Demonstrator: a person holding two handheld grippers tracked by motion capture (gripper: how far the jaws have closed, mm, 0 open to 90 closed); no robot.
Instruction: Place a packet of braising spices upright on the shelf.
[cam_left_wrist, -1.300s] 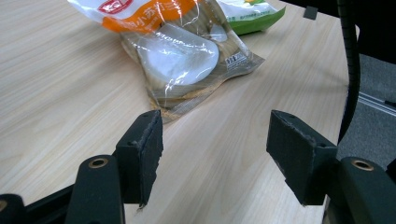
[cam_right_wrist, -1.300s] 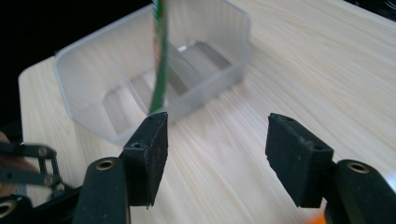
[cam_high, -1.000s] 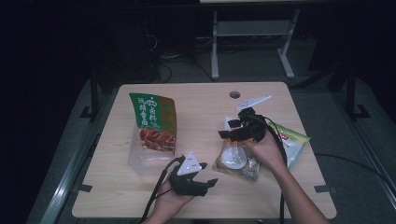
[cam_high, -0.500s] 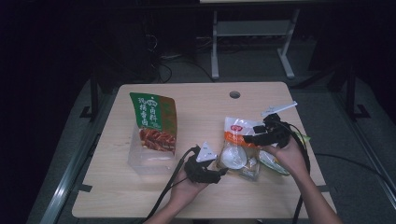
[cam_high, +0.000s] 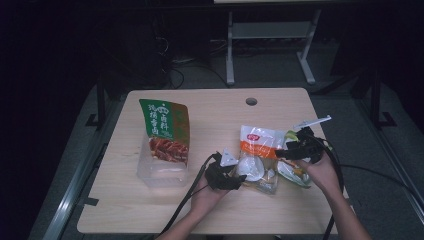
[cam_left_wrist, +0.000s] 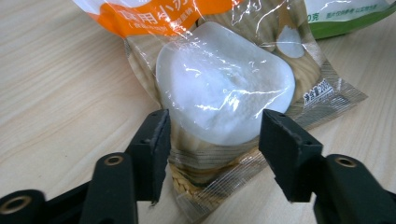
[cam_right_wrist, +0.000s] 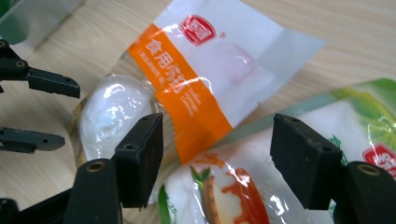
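Note:
A clear bag with an orange band (cam_high: 257, 150) lies flat on the table and holds white lumps (cam_left_wrist: 224, 88). My left gripper (cam_high: 239, 173) comes at its near end from the left. Its jaws (cam_left_wrist: 215, 126) have just been closing and stand on either side of one white lump, without squeezing it. My right gripper (cam_high: 282, 152) hovers open at the bag's right side, over the orange band (cam_right_wrist: 187, 102) and a green-edged bag (cam_right_wrist: 327, 130) that lies partly under it. Nothing is between the right gripper's (cam_right_wrist: 217, 154) jaws.
A green and red pouch (cam_high: 165, 127) stands leaning in a clear plastic box (cam_high: 162, 175) at the left of the table. A round cable hole (cam_high: 251, 101) sits near the far edge. Black cables trail off the near edge from both grippers.
The right gripper has moved right and down to the bags' right side. The left gripper has slid right up to the orange-banded bag, and its jaws have narrowed around a white lump.

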